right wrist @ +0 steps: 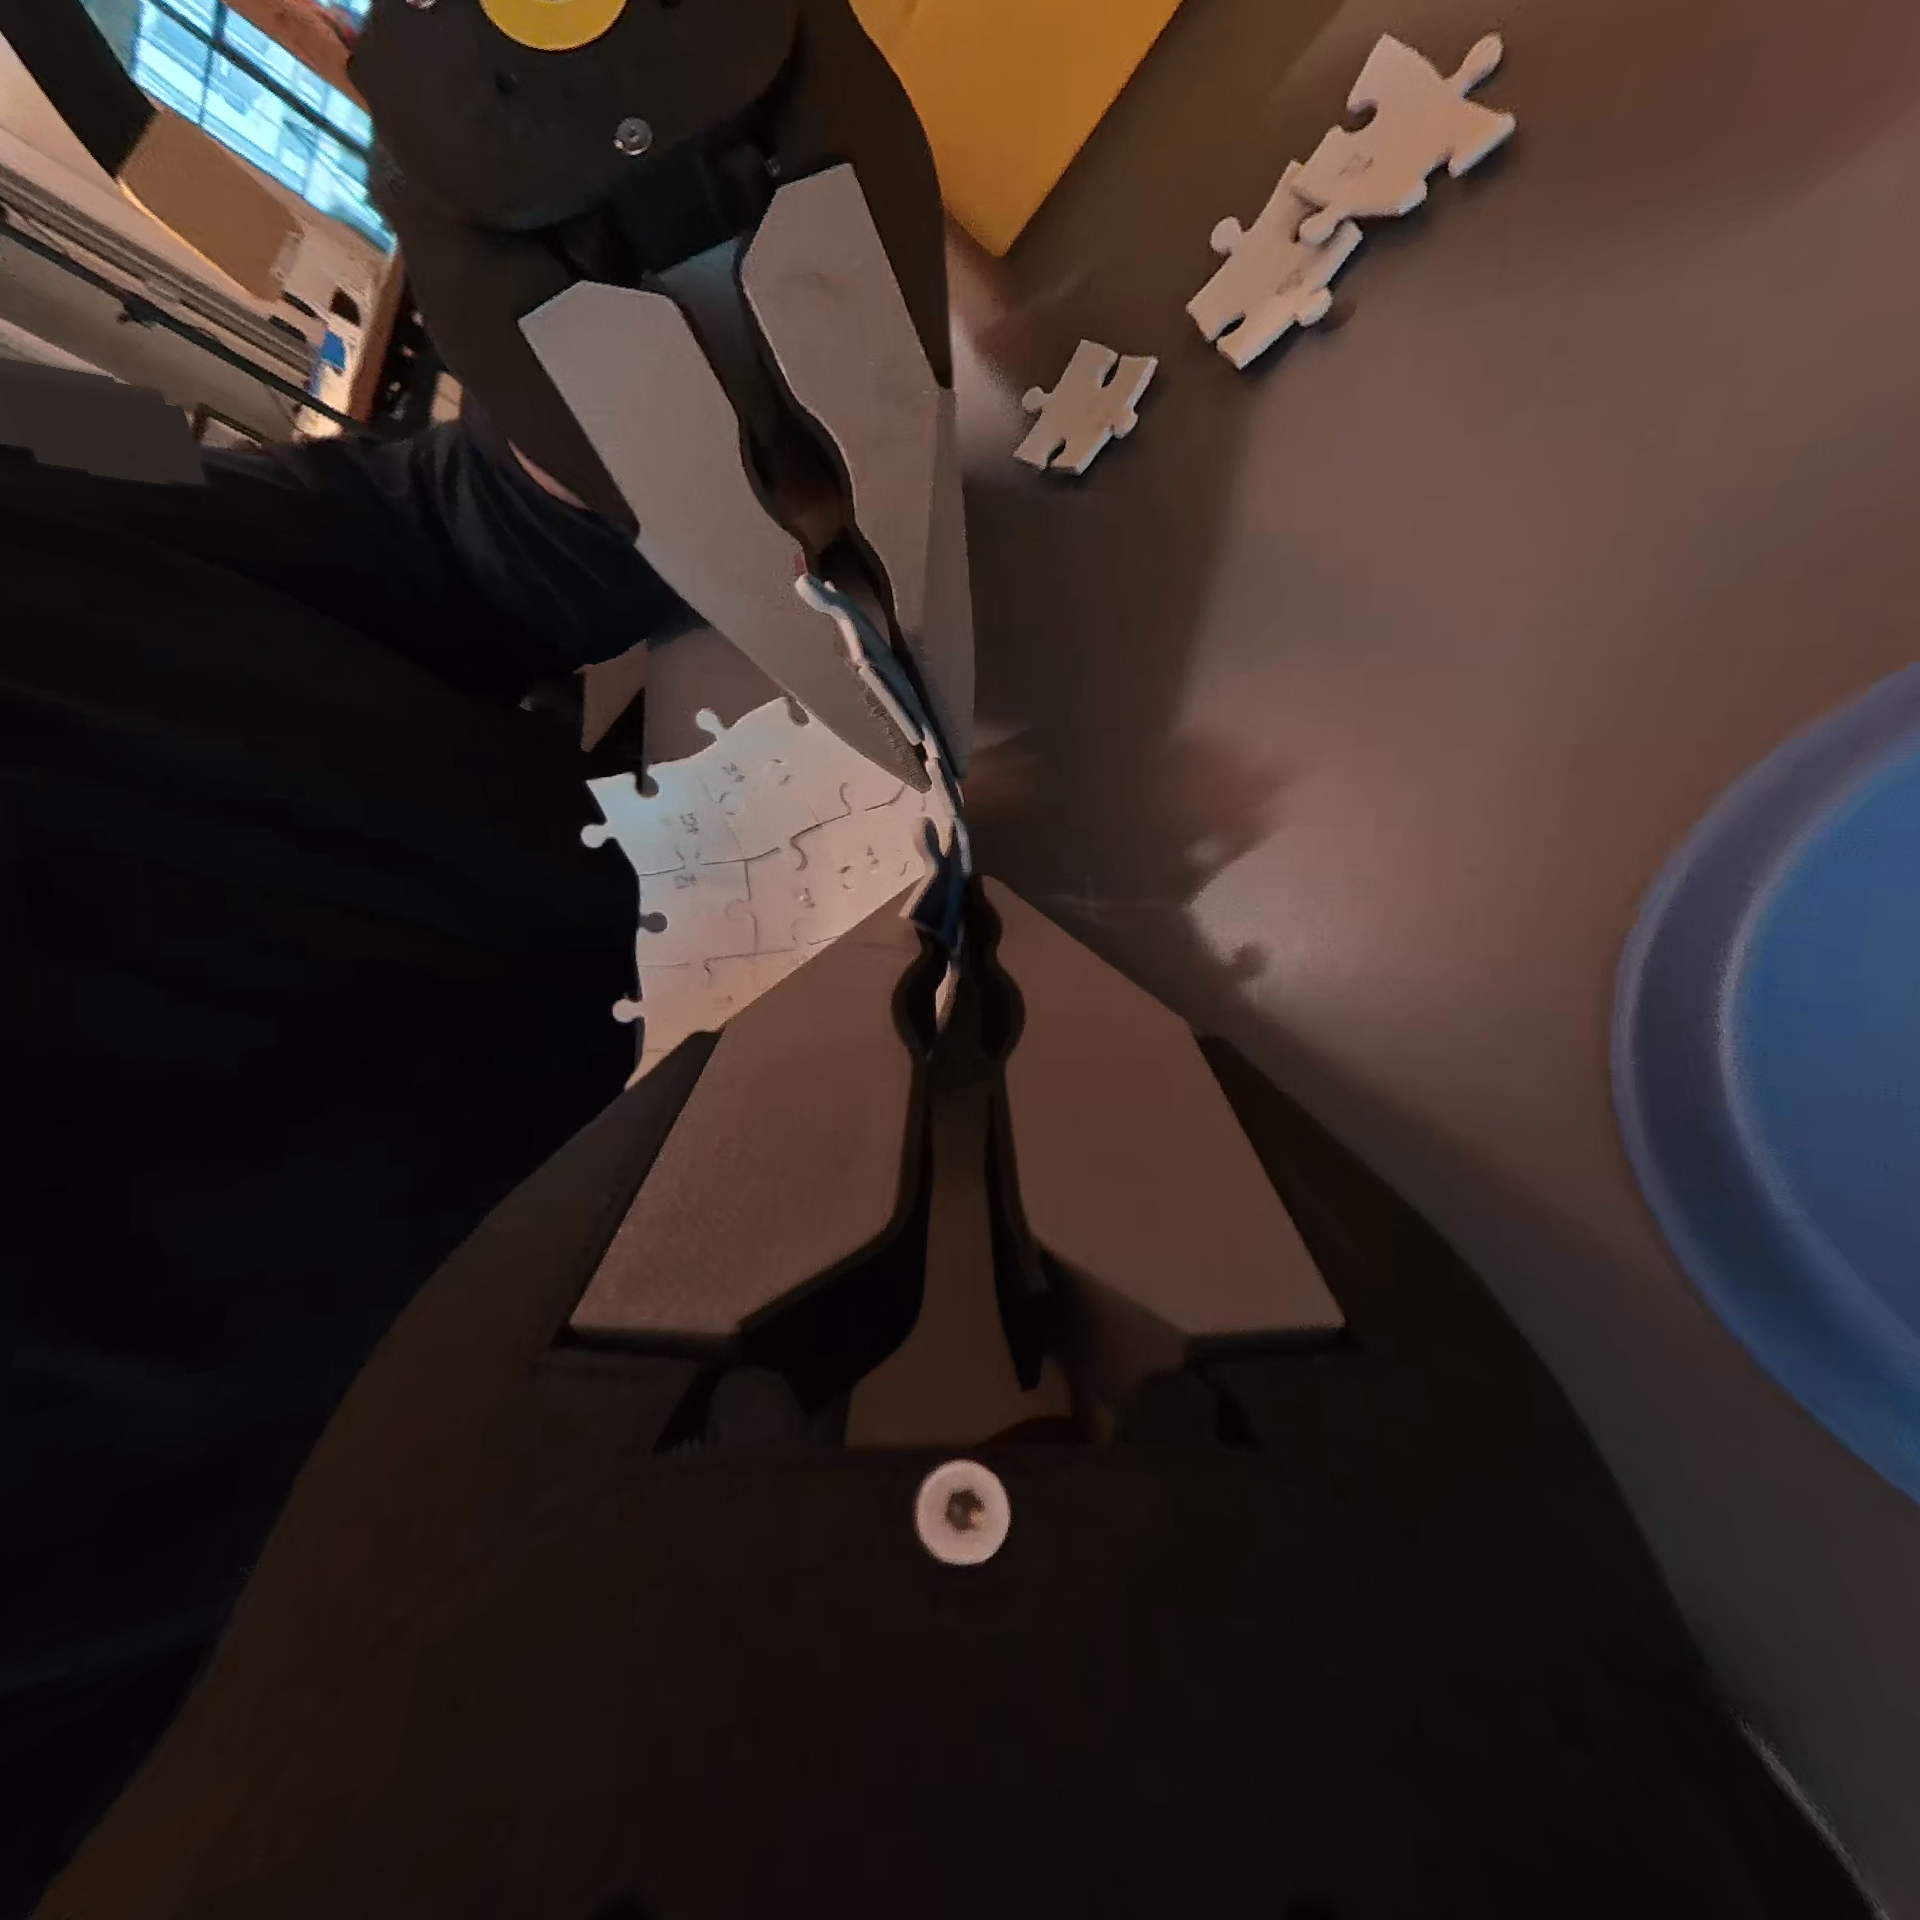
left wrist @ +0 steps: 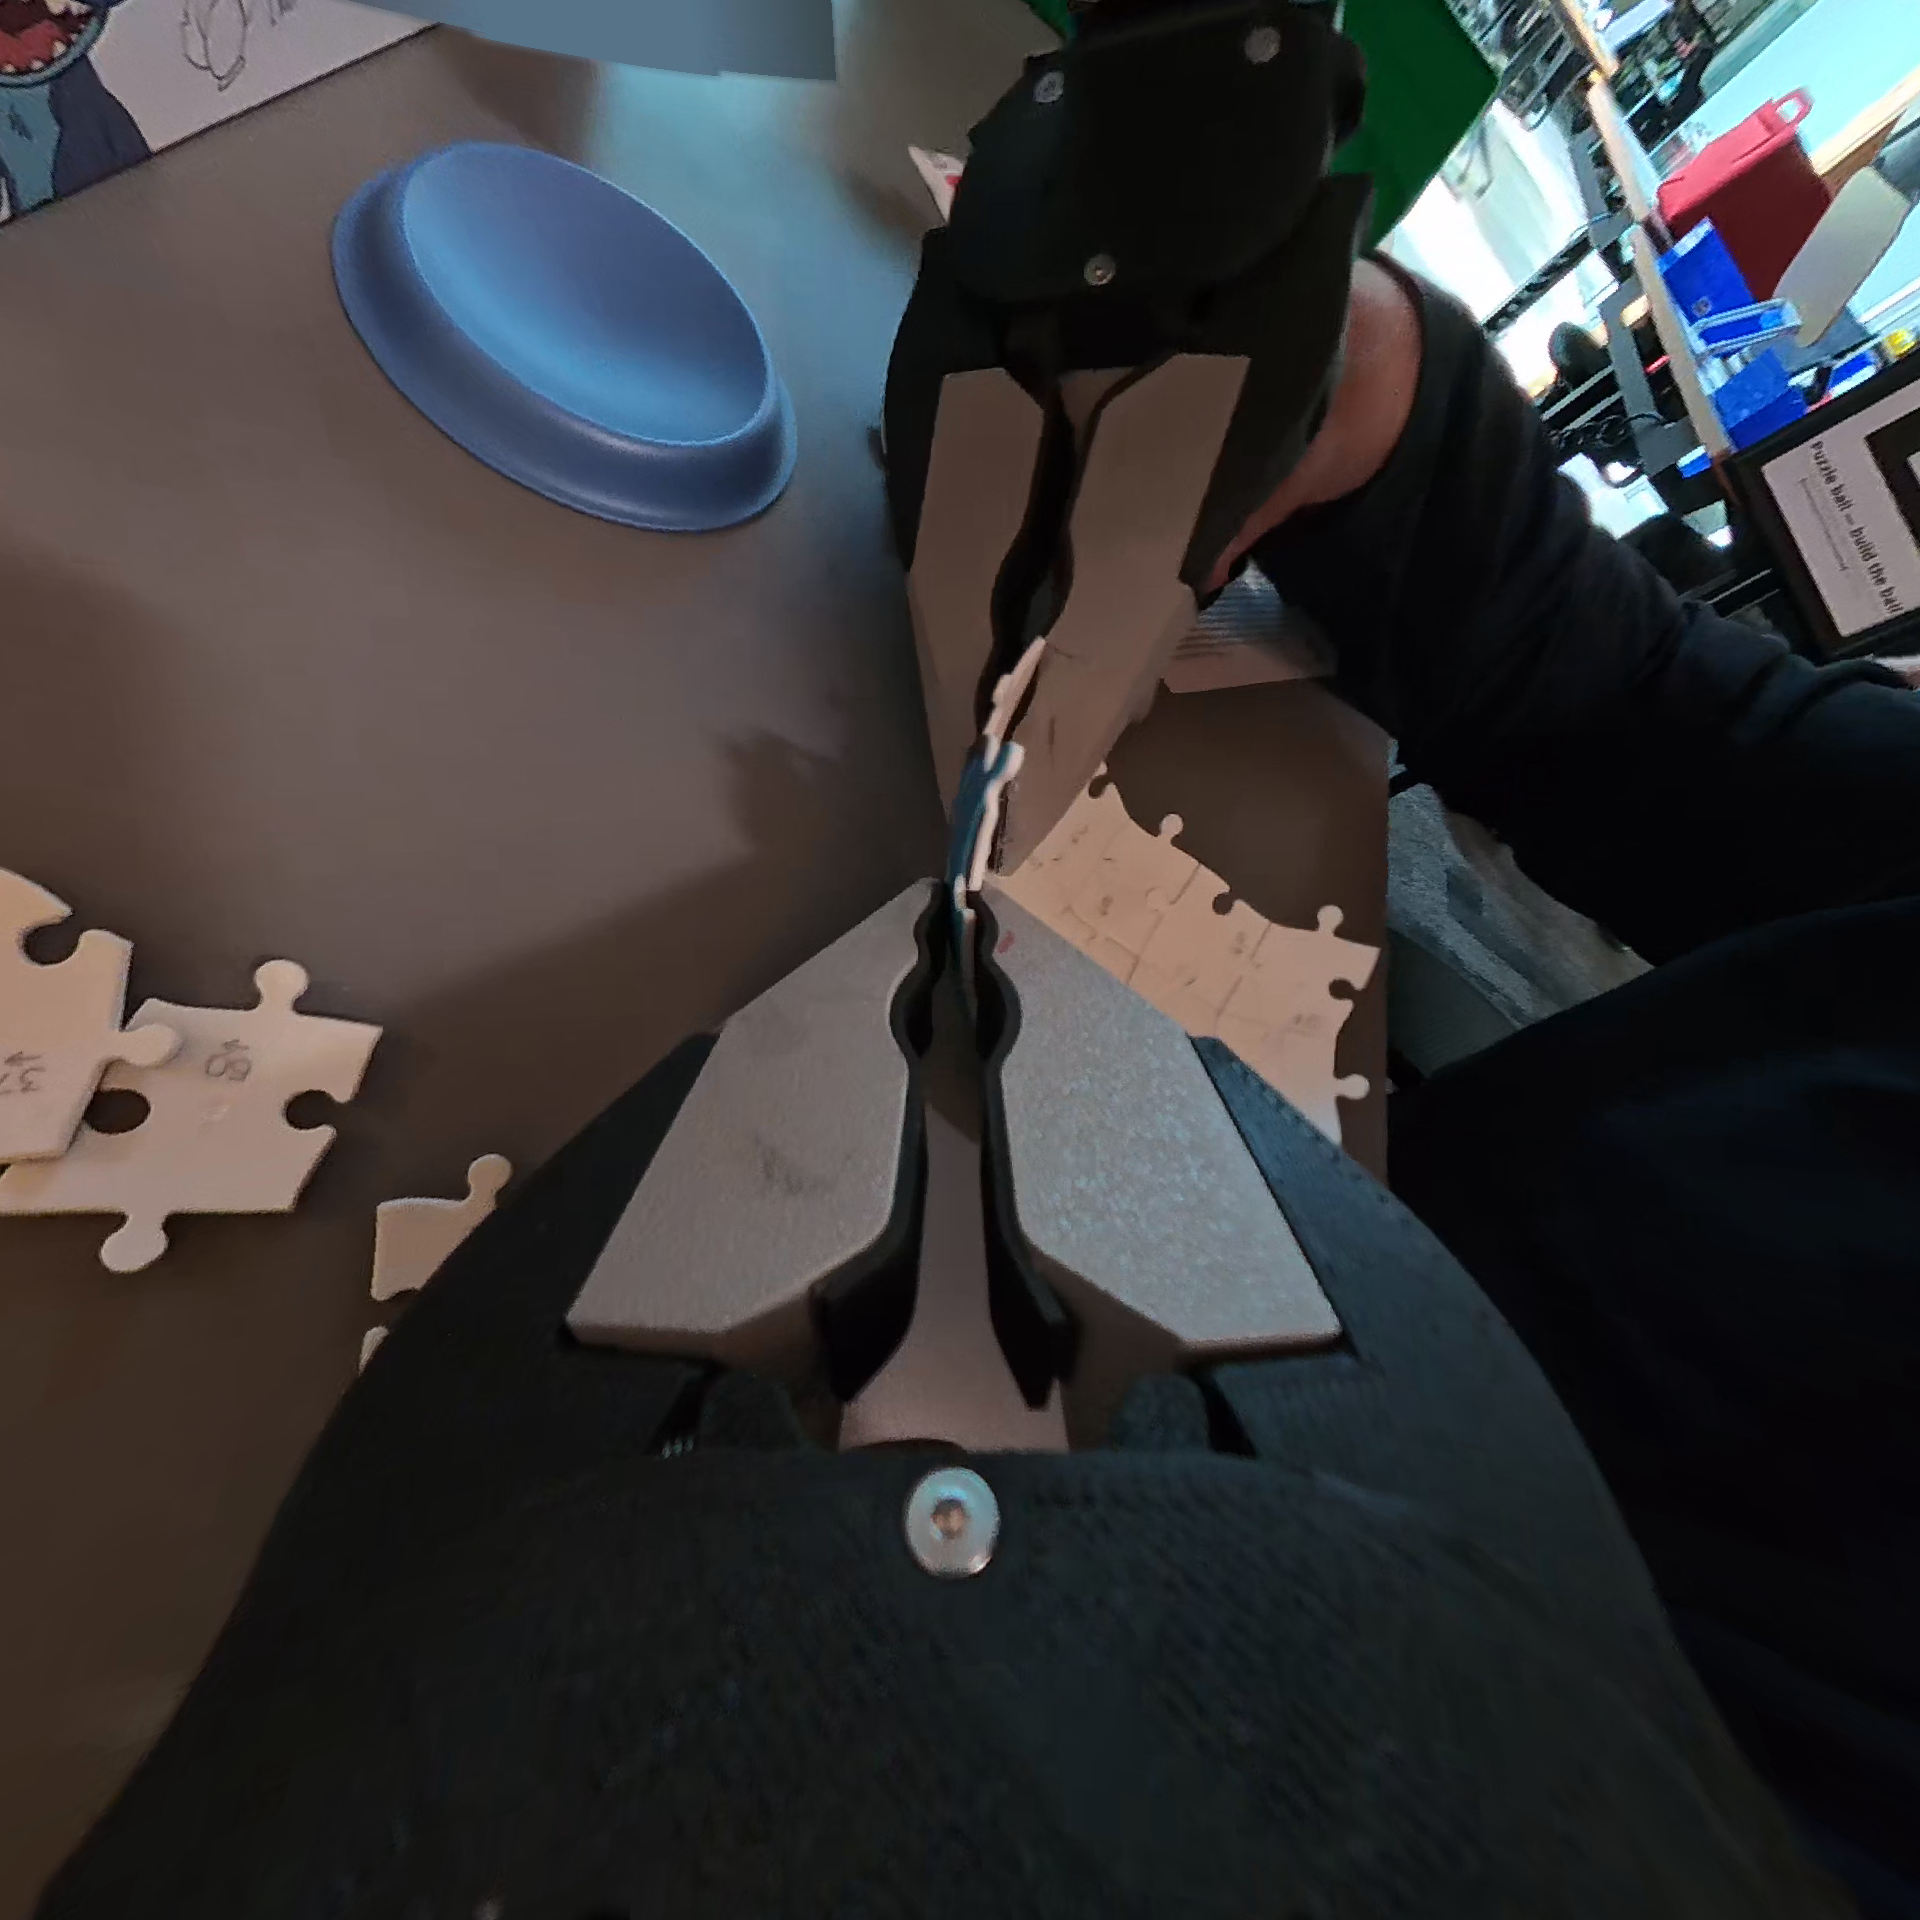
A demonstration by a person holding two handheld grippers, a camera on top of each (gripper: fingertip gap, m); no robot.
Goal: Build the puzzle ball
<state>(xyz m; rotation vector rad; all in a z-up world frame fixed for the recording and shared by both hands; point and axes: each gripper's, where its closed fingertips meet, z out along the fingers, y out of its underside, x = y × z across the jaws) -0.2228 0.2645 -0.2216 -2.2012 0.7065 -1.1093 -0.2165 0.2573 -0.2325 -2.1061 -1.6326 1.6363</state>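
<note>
Tip to tip above the tabletop (left wrist: 520, 727), the left hand-held gripper (left wrist: 961, 914) and right hand-held gripper (right wrist: 961, 914) each pinch the curved puzzle sheet (left wrist: 1226, 966) edge-on between them.

Handwritten numbers are borne on the white backs of two loose puzzle pieces (left wrist: 177, 1101) lying on the desk (left wrist: 520, 748). Small handwritten numbers are also marked on the joined puzzle section (right wrist: 758, 862), too small to be made out with certainty. A white printed sheet (left wrist: 1860, 520) carrying dark lettering is seen at the right edge. No brand marks are seen.
</note>
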